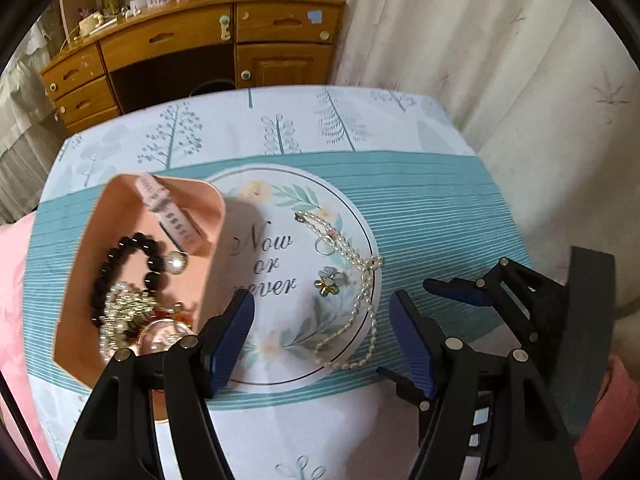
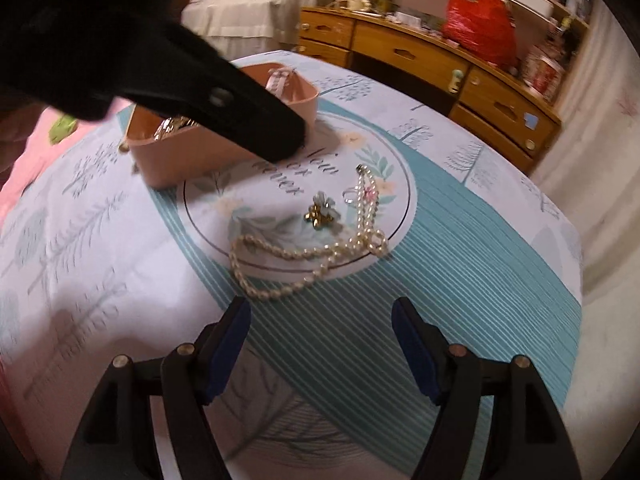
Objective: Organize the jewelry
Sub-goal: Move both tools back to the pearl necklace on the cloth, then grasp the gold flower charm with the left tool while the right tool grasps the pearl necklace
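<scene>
A pink box (image 1: 100, 220) (image 2: 192, 152) stands on the left of the table and holds a black bead bracelet (image 1: 120, 268), a large pearl (image 1: 176, 263), a watch and gold pieces. A pearl necklace (image 1: 366, 304) (image 2: 304, 256), a blue flower clip (image 1: 330, 280) (image 2: 322, 210) and a small ring (image 1: 325, 245) (image 2: 349, 195) lie on the round "Now or never" print. My left gripper (image 1: 322, 308) is open above the print, just right of the box. My right gripper (image 2: 320, 314) is open and empty, just short of the necklace; it also shows in the left wrist view (image 1: 404, 326).
The table has a teal and white cloth (image 1: 440, 200) with tree prints. A wooden desk (image 1: 200, 48) with drawers and a red bag (image 2: 478, 24) stands behind it. A curtain (image 1: 500, 40) hangs on the right. Pink fabric (image 1: 12, 300) lies beyond the left table edge.
</scene>
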A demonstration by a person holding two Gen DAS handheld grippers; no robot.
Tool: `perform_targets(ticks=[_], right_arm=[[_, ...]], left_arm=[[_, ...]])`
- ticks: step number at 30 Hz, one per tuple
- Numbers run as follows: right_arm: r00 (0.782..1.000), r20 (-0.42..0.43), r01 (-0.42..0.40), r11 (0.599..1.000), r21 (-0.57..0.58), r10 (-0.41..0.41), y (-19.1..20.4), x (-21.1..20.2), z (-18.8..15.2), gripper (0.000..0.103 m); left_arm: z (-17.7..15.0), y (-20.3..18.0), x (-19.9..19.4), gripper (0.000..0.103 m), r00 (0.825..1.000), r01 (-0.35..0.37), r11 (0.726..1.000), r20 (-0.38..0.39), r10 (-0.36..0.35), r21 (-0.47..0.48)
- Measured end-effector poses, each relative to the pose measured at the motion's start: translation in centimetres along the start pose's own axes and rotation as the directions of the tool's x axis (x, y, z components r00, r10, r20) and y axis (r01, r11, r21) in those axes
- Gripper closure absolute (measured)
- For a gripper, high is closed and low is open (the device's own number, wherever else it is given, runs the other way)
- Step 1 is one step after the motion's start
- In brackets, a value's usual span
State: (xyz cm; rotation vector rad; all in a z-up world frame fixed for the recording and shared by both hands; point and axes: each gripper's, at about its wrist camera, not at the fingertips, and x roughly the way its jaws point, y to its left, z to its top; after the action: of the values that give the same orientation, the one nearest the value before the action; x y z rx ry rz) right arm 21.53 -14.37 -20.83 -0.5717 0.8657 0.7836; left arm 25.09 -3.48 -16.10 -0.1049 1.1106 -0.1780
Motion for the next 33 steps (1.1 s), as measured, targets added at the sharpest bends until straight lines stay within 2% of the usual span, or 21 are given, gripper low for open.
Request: perform_targets(ticks=[6, 8, 10, 13, 18, 20, 22, 28, 30, 33], right_arm=[[0.996, 0.075, -0.036, 0.994, -0.106, 0.044, -0.3, 0.3, 0.0, 0.021], [0.994, 0.093, -0.049, 0.990, -0.133, 0.062, -0.5, 0.6, 0.1, 0.020], [0.992, 0.096, -0.066, 0.988, -0.136, 0.080, -0.9, 0.9, 0.3, 0.018], [0.988, 0.092, -0.110, 0.986, -0.125, 0.122, -1.7, 1.3, 0.7, 0.018], [0.984, 0.085, -0.150, 0.984, -0.099, 0.159, -2.9, 2.1, 1.3, 0.018], [0.980, 0.082, -0.173, 0.981, -0.086, 0.180, -3.3, 2.4, 1.3, 0.018], [0.978, 0.078, -0.186, 0.980, -0.076, 0.192, -3.4, 2.7, 1.4, 0.018], [0.977, 0.078, -0.192, 0.978, -0.086, 0.199, -3.4, 2.8, 1.7, 0.019], [0.976, 0.082, -0.192, 0.977, -0.088, 0.200, -3.3, 2.7, 1.7, 0.022], [0.973, 0.100, -0.198, 0.975, -0.102, 0.208, -3.1, 2.4, 1.6, 0.053]], left_arm=[[0.6, -0.9, 3.3, 0.035, 0.999, -0.036, 0.999, -0.026, 0.036, -0.003], [0.8, -1.0, 4.4, 0.039, 0.998, -0.048, 0.999, -0.042, 0.049, 0.006], [1.0, -1.1, 5.3, 0.048, 0.996, -0.064, 0.998, -0.058, 0.065, 0.013], [1.1, -0.8, 6.2, 0.054, 0.996, -0.056, 0.998, -0.070, 0.056, 0.005], [1.3, -1.0, 7.0, 0.056, 0.994, -0.082, 0.997, -0.078, 0.083, 0.016], [1.3, -1.2, 7.2, 0.065, 0.991, -0.105, 0.994, -0.075, 0.107, 0.032], [1.3, -1.3, 7.2, 0.083, 0.992, -0.106, 0.994, -0.069, 0.108, 0.040], [1.0, -0.6, 6.7, 0.085, 0.996, -0.081, 0.997, -0.039, 0.081, 0.010], [1.0, -0.4, 6.4, 0.085, 0.996, -0.088, 0.996, -0.034, 0.088, 0.000], [0.7, 0.1, 5.9, 0.085, 0.995, -0.093, 0.995, -0.034, 0.092, -0.023]])
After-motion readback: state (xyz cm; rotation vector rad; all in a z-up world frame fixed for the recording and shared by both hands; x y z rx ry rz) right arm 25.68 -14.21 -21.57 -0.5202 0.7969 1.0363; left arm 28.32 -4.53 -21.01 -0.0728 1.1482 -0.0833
